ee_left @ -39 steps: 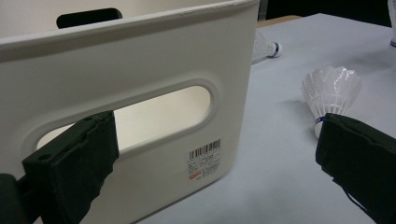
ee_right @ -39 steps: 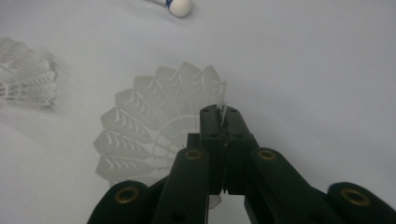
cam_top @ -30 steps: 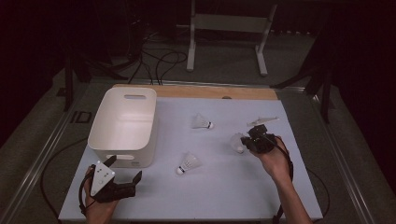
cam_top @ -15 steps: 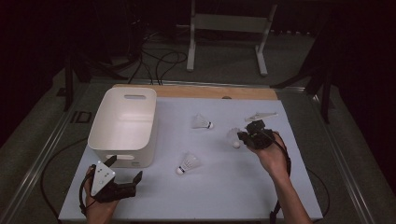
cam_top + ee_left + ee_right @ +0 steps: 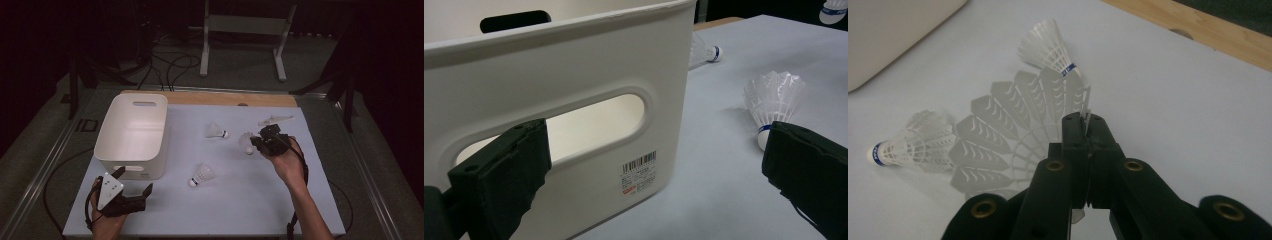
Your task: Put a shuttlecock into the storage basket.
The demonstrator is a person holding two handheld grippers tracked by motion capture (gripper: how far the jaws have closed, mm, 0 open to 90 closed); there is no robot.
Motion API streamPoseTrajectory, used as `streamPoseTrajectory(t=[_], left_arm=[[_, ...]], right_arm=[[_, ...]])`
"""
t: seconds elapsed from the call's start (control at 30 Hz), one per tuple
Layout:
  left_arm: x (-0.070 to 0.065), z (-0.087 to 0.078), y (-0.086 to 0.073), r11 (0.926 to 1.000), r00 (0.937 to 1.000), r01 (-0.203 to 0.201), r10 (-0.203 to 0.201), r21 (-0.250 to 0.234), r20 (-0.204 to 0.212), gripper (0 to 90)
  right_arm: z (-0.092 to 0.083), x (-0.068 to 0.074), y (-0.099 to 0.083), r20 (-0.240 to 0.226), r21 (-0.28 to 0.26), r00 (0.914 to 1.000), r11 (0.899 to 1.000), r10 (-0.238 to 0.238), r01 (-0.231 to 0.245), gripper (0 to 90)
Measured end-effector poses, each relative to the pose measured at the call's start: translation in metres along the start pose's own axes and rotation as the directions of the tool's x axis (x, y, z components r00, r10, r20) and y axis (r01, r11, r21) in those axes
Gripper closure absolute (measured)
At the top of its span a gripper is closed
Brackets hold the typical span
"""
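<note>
Three white shuttlecocks are in play. My right gripper [image 5: 257, 142] [image 5: 1085, 122] is shut on the feather skirt of one shuttlecock [image 5: 246, 141] [image 5: 1013, 135] and holds it a little above the pale blue table, right of centre. A second shuttlecock [image 5: 216, 131] [image 5: 1048, 47] lies just behind it. The third shuttlecock [image 5: 201, 175] [image 5: 774, 97] [image 5: 908, 145] lies mid-table. My left gripper [image 5: 134, 180] [image 5: 656, 165] rests open at the front left, jaws wide with nothing in them, facing the near wall of the white bin [image 5: 131, 167] [image 5: 574, 75].
A wooden strip [image 5: 225, 98] runs along the table's far edge. A thin white piece [image 5: 276, 120] lies at the back right. Beyond the table stand a metal frame [image 5: 242, 25] and cables on the floor.
My right gripper has lifted and drifted slightly left with the shuttlecock in its jaws. The left gripper and the other shuttlecocks have stayed put.
</note>
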State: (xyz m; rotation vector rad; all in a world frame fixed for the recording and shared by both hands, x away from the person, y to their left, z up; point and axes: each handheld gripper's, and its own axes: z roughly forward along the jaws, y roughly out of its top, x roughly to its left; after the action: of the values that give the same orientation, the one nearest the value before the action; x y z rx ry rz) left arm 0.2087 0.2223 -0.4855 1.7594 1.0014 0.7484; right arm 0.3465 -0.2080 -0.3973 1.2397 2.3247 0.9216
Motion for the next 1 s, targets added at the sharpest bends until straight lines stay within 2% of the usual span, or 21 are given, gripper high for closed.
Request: streamPoseTrajectory(t=[0.17,0.3,0.37,1.0], left_arm=[[0.000,0.000,0.000,1.0000,1.0000,0.000,0.000,0.000,0.001,0.2],[0.000,0.000,0.000,1.0000,1.0000,-0.002,0.002,0.001,0.001,0.1],[0.000,0.000,0.000,1.0000,1.0000,-0.001,0.001,0.001,0.002,0.1],[-0.001,0.001,0.000,1.0000,0.9999,-0.006,0.006,0.001,0.010,0.2]], right_arm=[[0.000,0.003,0.006,-0.001,-0.005,0.9998,1.000,-0.021,0.021,89.0],[-0.001,0.005,0.009,0.001,-0.011,0.9997,1.000,-0.023,0.023,89.0],[-0.003,0.007,0.013,-0.023,-0.027,0.9996,0.999,-0.019,0.019,89.1],[-0.006,0.022,0.032,-0.031,-0.065,0.9982,0.997,-0.050,0.048,89.1]])
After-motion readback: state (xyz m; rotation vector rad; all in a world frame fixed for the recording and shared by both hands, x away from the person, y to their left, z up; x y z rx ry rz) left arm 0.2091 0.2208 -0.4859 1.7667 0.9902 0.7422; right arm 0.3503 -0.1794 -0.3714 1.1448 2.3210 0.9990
